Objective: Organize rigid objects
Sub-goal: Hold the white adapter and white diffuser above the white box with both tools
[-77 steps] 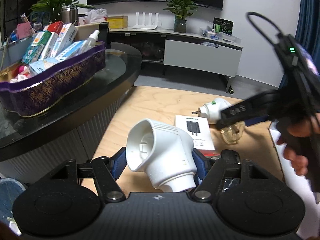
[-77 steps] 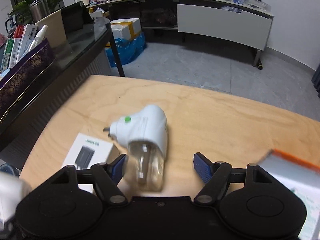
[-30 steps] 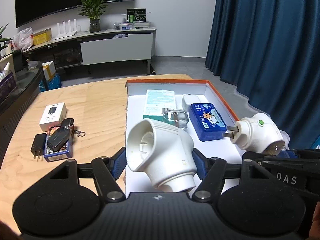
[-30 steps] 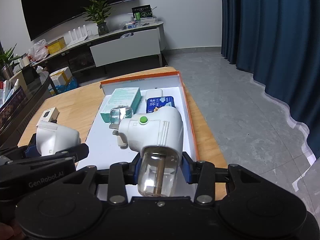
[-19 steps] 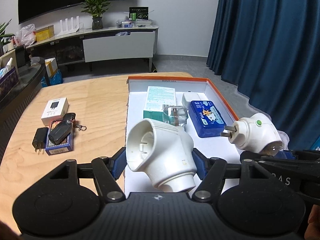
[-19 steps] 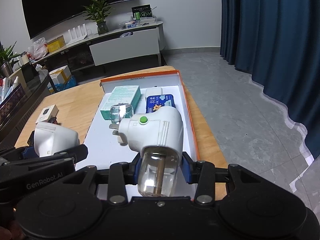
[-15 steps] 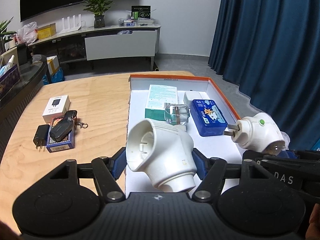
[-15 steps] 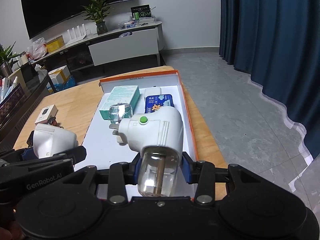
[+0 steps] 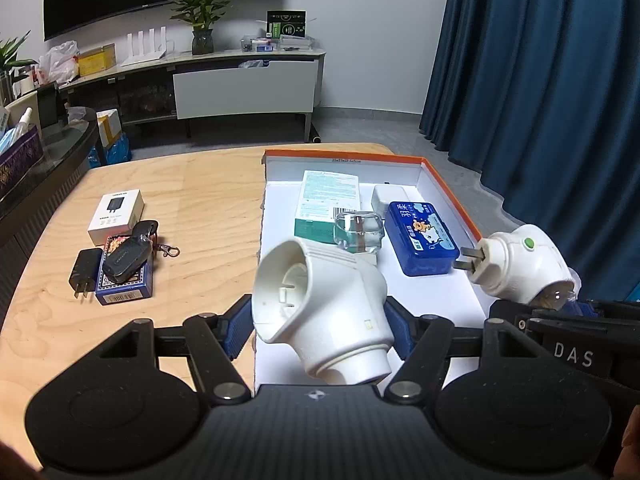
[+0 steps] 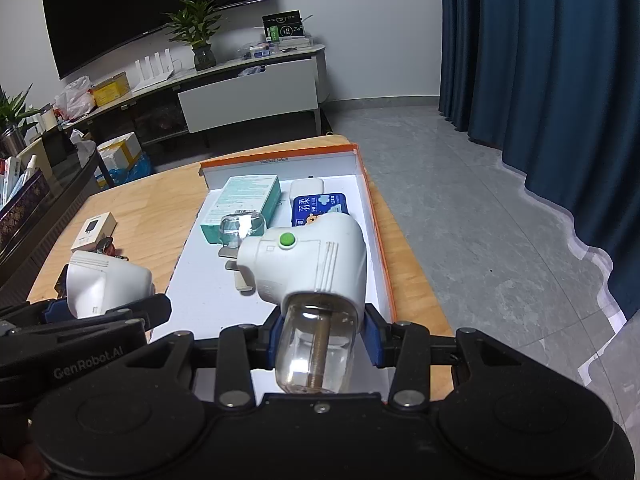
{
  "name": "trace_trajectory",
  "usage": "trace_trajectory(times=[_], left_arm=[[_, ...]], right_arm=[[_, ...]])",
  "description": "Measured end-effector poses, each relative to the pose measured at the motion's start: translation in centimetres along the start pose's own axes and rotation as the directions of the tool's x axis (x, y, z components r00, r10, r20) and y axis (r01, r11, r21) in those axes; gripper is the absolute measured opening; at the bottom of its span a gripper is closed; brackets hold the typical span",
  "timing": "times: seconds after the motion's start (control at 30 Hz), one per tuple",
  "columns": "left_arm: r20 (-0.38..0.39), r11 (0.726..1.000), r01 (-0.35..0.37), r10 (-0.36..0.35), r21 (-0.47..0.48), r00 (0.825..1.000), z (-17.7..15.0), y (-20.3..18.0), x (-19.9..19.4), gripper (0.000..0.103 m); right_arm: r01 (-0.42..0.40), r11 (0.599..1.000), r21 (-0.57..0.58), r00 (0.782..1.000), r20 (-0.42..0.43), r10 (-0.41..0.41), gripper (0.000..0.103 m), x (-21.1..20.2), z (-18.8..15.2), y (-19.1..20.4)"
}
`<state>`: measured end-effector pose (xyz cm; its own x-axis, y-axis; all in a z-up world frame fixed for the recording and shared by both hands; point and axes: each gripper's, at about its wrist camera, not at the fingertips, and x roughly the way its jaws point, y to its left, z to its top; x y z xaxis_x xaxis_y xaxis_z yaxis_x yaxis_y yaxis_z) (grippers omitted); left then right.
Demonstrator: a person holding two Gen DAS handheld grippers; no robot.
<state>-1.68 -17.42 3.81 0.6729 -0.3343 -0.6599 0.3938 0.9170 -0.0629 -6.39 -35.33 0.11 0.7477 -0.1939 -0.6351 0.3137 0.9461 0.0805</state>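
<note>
My left gripper [image 9: 318, 326] is shut on a white plug-in device [image 9: 320, 308] and holds it above the near end of the orange-rimmed white box [image 9: 448, 196]. My right gripper [image 10: 324, 334] is shut on a white plug-in repellent heater [image 10: 308, 264] with a green button and a clear bottle, above the same box [image 10: 372, 216]. Each held device shows in the other view: the heater [image 9: 516, 266], the white device [image 10: 104, 284]. In the box lie a teal carton [image 9: 326, 200], a clear bottle [image 9: 358, 232], a blue tin [image 9: 420, 236] and a white block [image 9: 384, 196].
On the wooden table [image 9: 208, 200] left of the box lie a white charger box [image 9: 116, 216], a black charger [image 9: 84, 272], and a car key [image 9: 128, 254] on a blue card box [image 9: 126, 284]. A glass table [image 9: 48, 148] stands far left. Curtain on the right.
Both grippers swung from the table's left part over to the box, each holding its device. In the last second they have shifted only slightly, a little nearer to the box.
</note>
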Motion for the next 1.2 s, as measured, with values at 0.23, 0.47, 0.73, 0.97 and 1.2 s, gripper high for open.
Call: trace_trajectory(times=[0.23, 0.47, 0.73, 0.97, 1.2], left_arm=[[-0.001, 1.000, 0.000, 0.000, -0.001, 1.000, 0.05, 0.10, 0.01, 0.069], [0.001, 1.000, 0.001, -0.001, -0.003, 1.000, 0.11, 0.20, -0.05, 0.069], [-0.006, 1.000, -0.001, 0.001, -0.009, 1.000, 0.17, 0.21, 0.01, 0.069], [-0.004, 1.000, -0.001, 0.001, -0.009, 1.000, 0.18, 0.23, -0.04, 0.069], [-0.006, 1.000, -0.001, 0.001, -0.012, 1.000, 0.22, 0.24, 0.04, 0.069]], right_arm=[[-0.004, 1.000, -0.005, 1.000, 0.001, 0.004, 0.049, -0.05, 0.08, 0.21], [-0.002, 1.000, -0.008, 1.000, 0.000, 0.002, 0.049, -0.09, -0.03, 0.40], [-0.006, 1.000, -0.011, 1.000, -0.007, 0.006, 0.049, 0.19, -0.06, 0.50], [-0.006, 1.000, -0.012, 1.000, -0.009, 0.006, 0.049, 0.26, -0.05, 0.54], [-0.006, 1.000, -0.014, 1.000, -0.011, 0.006, 0.049, 0.31, -0.06, 0.59]])
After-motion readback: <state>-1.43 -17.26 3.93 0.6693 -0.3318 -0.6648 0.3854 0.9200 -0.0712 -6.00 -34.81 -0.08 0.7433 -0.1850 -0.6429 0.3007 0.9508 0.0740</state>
